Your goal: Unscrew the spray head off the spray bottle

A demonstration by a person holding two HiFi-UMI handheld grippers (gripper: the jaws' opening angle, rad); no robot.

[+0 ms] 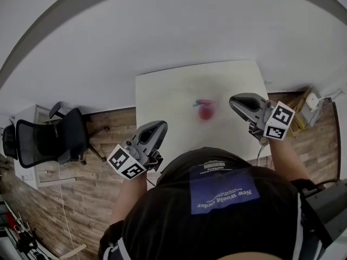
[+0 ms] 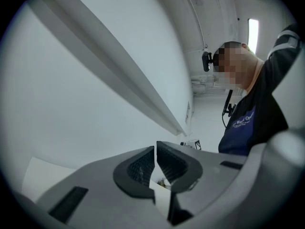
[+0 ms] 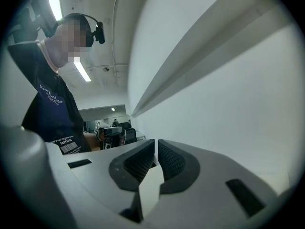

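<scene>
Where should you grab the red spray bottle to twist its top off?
Probably the round red body of the spray bottle, coming in level from the side: it seems to stand upright on the table, with the spray head on top. It is blurred, so I'm unsure.

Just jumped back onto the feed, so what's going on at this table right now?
A person stands at a white table with a tool in each hand. The left tool and the right tool are both shut and empty, one on either side of a small red spray bottle on the tabletop. The bottle is blurred in the head view, so I can't tell how it's standing. Neither tool touches it, and the unscrewing has not yet begun.
</scene>
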